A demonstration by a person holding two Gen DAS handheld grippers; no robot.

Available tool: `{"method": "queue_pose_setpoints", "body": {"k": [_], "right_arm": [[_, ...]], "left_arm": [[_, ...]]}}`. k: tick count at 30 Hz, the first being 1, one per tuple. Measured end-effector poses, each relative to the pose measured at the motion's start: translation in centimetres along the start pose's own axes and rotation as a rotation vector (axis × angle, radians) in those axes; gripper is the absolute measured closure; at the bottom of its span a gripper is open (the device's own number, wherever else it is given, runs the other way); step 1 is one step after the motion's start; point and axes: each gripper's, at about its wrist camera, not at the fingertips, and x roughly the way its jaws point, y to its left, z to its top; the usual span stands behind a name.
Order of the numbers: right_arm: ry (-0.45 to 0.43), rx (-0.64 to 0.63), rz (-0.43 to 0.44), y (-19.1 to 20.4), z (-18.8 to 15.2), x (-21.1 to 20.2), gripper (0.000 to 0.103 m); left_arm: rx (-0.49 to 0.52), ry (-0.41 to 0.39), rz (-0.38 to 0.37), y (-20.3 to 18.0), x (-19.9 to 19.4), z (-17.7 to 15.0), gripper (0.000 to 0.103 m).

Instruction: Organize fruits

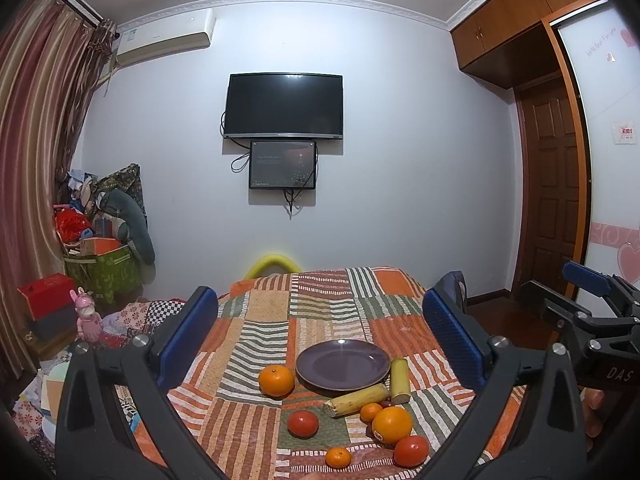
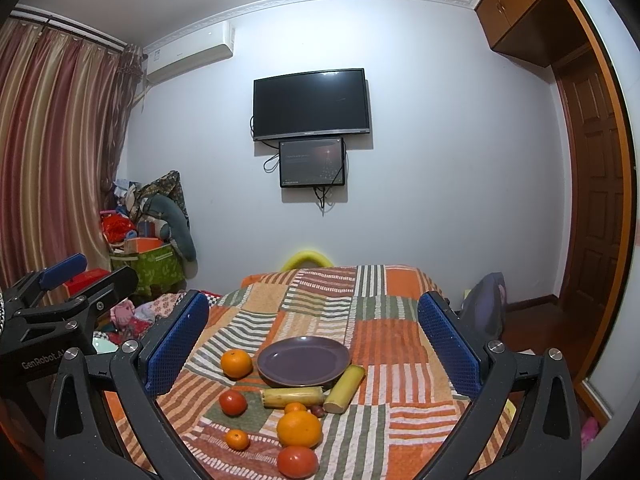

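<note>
Purple plate point(image 1: 343, 364) bare (fruit beside it); both hand-held grippers gape

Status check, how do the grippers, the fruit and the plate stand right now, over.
Left gripper and right gripper both open, holding nothing. Purple plate bare; fruit scattered on the quilt beside it. Nothing blocking the approach.

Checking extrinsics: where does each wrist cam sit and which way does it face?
Left wrist: on the left gripper, looking forward over the patchwork cloth to the TV wall; its own open blue fingers frame the view, right gripper at the right edge.
Right wrist: same heading, beside it; own open fingers, left gripper at the left.
Shared: purple plate, TV.
</note>
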Motion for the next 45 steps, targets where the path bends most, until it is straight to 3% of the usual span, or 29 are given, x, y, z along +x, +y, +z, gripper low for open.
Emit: {"method": "queue_pose_setpoints", "body": {"k": [14, 16, 21, 25, 28, 32, 36, 40, 43, 45], "right_arm": [[0.007, -0.021, 0.033, 0.4, -0.6, 0.6, 0.0], [0.011, -0.03, 0.05, 0.5, -0.7, 0.8, 0.002], [0.048, -0.043, 0.079, 0.7, -1.1, 1.7, 0.021], [0.077, -0.039, 0.089, 0.6, -1.6, 2.6, 0.024], [0.114, -0.022, 0.097, 0.2, -1.9, 3.5, 0.036], [0.19, 0.015, 0.109, -0.9, -2.7, 5.5, 0.049], [0.274, 0.044, 0.139, -1.7, -3.9, 7.1, 0.065], [0.348, 0.04, 0.163, -2.0, -5.5, 8.5, 0.068], [0.402, 0.018, 0.175, -1.9, -6.5, 9.2, 0.068], [0.442, -0.001, 0.183, -1.8, -7.1, 10.0, 0.068]], "left_arm": [[-0.007, 0.013, -0.025, 0.1, 0.3, -0.2, 0.0], [-0.003, 0.019, -0.025, 0.1, 0.6, -0.2, 0.0], [-0.006, 0.039, -0.022, 0.2, 1.1, -0.5, 0.002], [-0.001, 0.073, -0.029, 0.2, 1.9, -0.8, 0.013], [-0.002, 0.107, -0.036, 0.3, 2.8, -1.1, 0.019], [-0.012, 0.172, -0.076, 0.6, 4.4, -1.7, 0.034], [-0.026, 0.246, -0.086, 1.0, 6.5, -2.8, 0.037], [-0.013, 0.33, -0.087, 1.3, 8.7, -4.4, 0.047], [-0.025, 0.412, -0.12, 1.8, 10.4, -5.8, 0.068], [-0.03, 0.461, -0.119, 2.2, 11.4, -6.8, 0.07]]}}
